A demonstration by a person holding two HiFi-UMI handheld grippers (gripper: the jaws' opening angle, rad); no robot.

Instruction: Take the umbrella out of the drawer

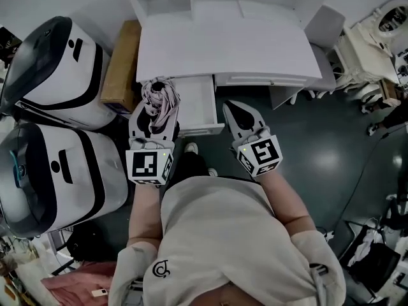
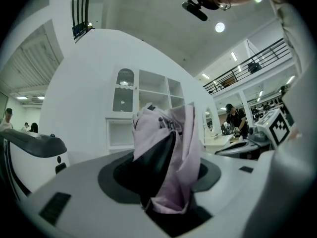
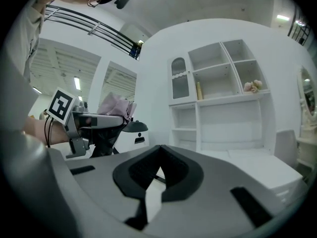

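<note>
A folded pale pink umbrella (image 1: 159, 101) with dark parts sits between the jaws of my left gripper (image 1: 155, 110), which is shut on it in front of the desk's left end. In the left gripper view the umbrella (image 2: 173, 152) fills the gap between the pads and sticks out past them. The white drawer (image 1: 199, 104) stands pulled open under the desktop, just right of the umbrella. My right gripper (image 1: 241, 116) hovers right of the drawer with its jaws together and nothing in them. The right gripper view shows the umbrella (image 3: 116, 105) at its left.
A white desk (image 1: 223, 50) with a shelf unit behind it fills the top centre. Two large white and black machines (image 1: 57, 69) (image 1: 51, 177) stand at the left. A cardboard box (image 1: 121, 65) leans beside the desk. A white chair (image 1: 326, 50) stands at the right.
</note>
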